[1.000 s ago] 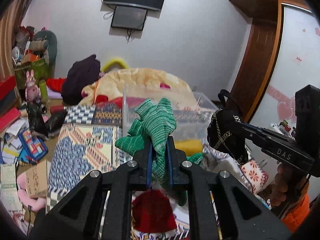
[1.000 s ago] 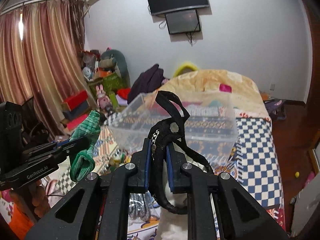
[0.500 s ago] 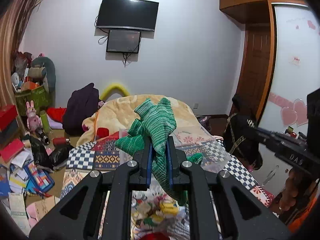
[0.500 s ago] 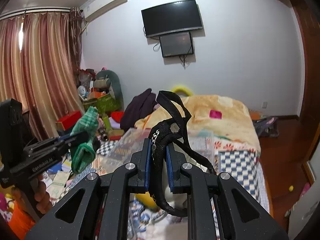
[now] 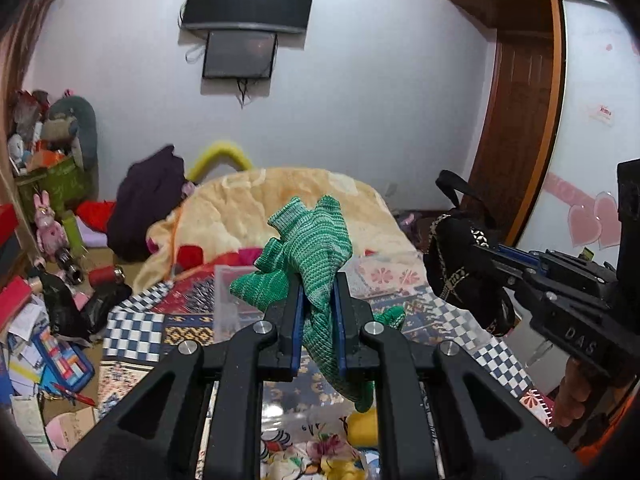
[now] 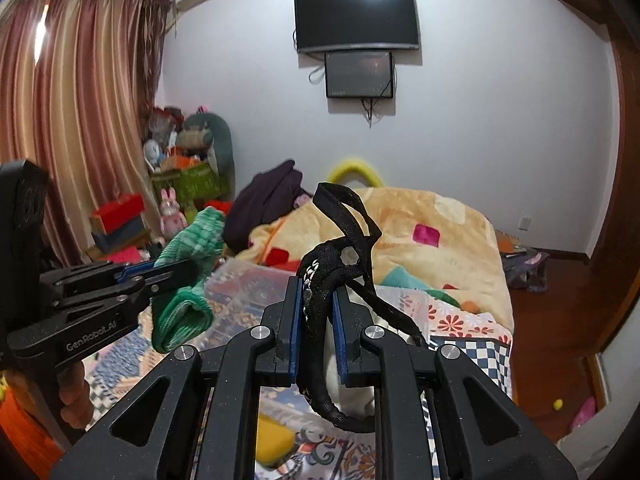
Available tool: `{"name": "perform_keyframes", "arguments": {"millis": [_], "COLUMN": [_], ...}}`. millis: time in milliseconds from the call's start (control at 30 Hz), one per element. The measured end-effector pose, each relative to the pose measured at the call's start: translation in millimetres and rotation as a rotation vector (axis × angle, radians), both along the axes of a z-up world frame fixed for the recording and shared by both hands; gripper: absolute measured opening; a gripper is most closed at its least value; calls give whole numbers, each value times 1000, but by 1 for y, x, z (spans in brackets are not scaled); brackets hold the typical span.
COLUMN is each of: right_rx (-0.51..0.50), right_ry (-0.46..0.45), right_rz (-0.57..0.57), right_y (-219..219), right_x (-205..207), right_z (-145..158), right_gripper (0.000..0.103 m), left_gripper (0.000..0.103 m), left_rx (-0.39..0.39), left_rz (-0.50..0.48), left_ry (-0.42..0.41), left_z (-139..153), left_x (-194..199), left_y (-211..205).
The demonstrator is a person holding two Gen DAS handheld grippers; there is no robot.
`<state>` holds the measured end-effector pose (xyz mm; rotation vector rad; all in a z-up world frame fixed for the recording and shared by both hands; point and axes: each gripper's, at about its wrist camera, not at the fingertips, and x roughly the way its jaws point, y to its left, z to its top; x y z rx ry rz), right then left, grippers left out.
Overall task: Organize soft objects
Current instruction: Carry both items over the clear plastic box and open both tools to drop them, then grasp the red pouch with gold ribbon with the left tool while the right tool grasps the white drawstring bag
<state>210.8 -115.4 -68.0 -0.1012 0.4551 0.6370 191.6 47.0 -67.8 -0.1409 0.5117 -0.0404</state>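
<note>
My left gripper (image 5: 316,286) is shut on a green knitted cloth (image 5: 308,248) and holds it in the air above the bed; it also shows in the right wrist view (image 6: 186,264). My right gripper (image 6: 316,292) is shut on a black strappy fabric item (image 6: 332,264), also held up; in the left wrist view it (image 5: 464,260) hangs at the right. A clear plastic bin (image 5: 236,300) stands on the patterned bedspread below and ahead of both grippers.
A peach blanket (image 5: 280,200) is heaped at the far end of the bed, with a dark purple bundle (image 5: 148,204) beside it. Clutter, boxes and a pink rabbit toy (image 5: 50,224) cover the floor at left. A wooden wardrobe (image 5: 520,120) stands at right.
Both grippers tilted up and then back down a little, still holding their cloths. The bin, close a second ago, now sits lower and farther away.
</note>
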Motion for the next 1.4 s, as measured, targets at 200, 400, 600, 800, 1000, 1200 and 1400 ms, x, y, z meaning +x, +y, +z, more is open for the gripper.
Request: {"name": "perform_keyframes", "arguments": {"millis": [200, 400, 600, 800, 1000, 1200, 1400], "right_rx": [-54, -110, -137, -144, -131, -99, -41], "right_ry": [72, 153, 223, 236, 209, 159, 78], "right_rz": [9, 21, 33, 52, 55, 44, 6], "right_y": [9, 20, 22, 17, 9, -3, -25], "right_x": [21, 36, 42, 36, 26, 7, -23], "right_z": [-21, -42, -55, -49, -41, -21, 2], "right_gripper": [13, 13, 14, 27, 45, 52, 73], "left_gripper": [12, 12, 14, 37, 46, 60, 74], "left_rx": [50, 80, 50, 30, 32, 50, 44], "left_rz": [-8, -25, -50, -43, -45, -40, -38], "left_ry": [103, 174, 232, 242, 211, 136, 59], "left_z": [-29, -48, -59, -60, -47, -23, 6], "left_x": [33, 49, 58, 56, 39, 10, -22], "left_y": [-4, -8, -9, -5, -7, -11, -12]}}
